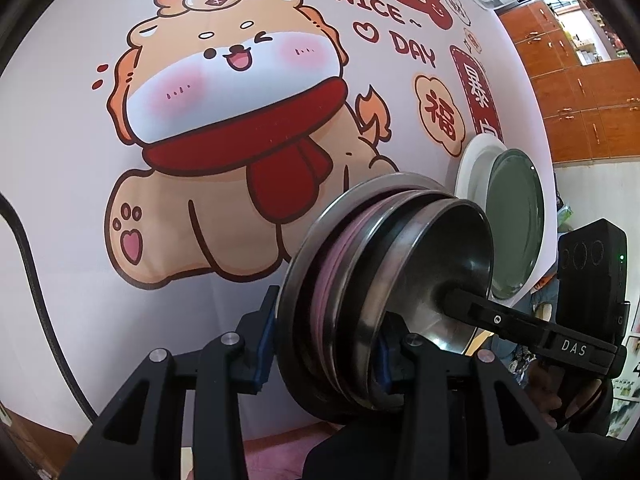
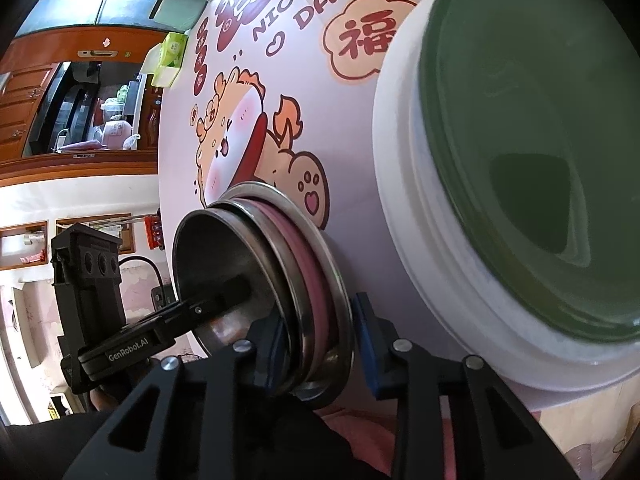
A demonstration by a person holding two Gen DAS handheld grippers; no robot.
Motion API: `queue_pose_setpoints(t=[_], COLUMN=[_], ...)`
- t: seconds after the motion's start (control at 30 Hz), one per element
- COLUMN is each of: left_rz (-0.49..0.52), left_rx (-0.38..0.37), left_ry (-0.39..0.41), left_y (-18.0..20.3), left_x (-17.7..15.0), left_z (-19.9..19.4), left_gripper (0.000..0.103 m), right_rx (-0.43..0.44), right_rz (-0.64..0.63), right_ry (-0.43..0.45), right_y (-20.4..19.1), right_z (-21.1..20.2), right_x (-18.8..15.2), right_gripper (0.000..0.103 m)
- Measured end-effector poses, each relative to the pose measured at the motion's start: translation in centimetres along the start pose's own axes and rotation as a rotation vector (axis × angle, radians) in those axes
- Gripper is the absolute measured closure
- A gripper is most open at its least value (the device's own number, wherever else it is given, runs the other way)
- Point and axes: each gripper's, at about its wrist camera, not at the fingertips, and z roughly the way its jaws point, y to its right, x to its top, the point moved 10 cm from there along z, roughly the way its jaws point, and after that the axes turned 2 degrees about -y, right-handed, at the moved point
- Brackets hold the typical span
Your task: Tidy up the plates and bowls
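A stack of steel bowls point(image 1: 400, 264) with a pink bowl point(image 1: 332, 264) nested in it sits on the cartoon tablecloth point(image 1: 200, 160). My left gripper point(image 1: 324, 348) straddles the stack's near rim, one pad inside and one outside, pressing on it. My right gripper point(image 2: 320, 344) straddles the opposite rim of the same stack point(image 2: 272, 280), its right pad a little apart from the rim. Each gripper shows in the other's view with one finger inside the top bowl. A green plate point(image 1: 516, 224) lies on a white plate point(image 1: 472, 164) beside the stack, large in the right wrist view point(image 2: 520, 152).
Wooden cabinets point(image 1: 580, 92) stand behind the table. A black cable point(image 1: 32, 260) runs along the table's left side. A green tissue box point(image 2: 168, 56) sits at the table's far edge. A counter with appliances point(image 2: 112, 128) is beyond.
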Motion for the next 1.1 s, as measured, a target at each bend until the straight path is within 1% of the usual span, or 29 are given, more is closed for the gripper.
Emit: queue_pose_setpoints(t=[0.17, 0.3, 0.57, 0.73, 0.9, 1.1], left_rz=[0.022, 0.008, -0.006, 0.001, 0.005, 0.014], left_rx=[0.011, -0.002, -0.008, -0.017, -0.016, -0.013], left_ry=[-0.001, 0.012, 0.068, 0.113, 0.133, 0.159], left_y=[0.5, 1.0, 2.8, 4.7, 6.9, 10.5], left_x=[-0.7, -1.1, -1.5, -1.3, -1.2, -0.7], left_z=[0.1, 0.1, -0.8, -1.6, -1.7, -1.7], left_gripper=[0.065, 0.065, 0.065, 0.065, 0.065, 0.065], right_rx=[-0.027, -0.038, -0.034, -0.028, -0.032, -0.03], right_rz=[-0.029, -0.068, -0.128, -0.168, -0.19, -0.21], right_ry=[-0.003, 0.001, 0.028, 0.066, 0.088, 0.112], right_y=[0.0, -0.3, -0.5, -0.4, 0.6, 2.2], right_z=[-0.4, -0.9, -2.9, -4.8, -7.0, -10.0], right_x=[-0.8, -1.0, -0.5, 0.1, 0.8, 1.8], right_gripper=[0.073, 0.073, 0.073, 0.073, 0.073, 0.073])
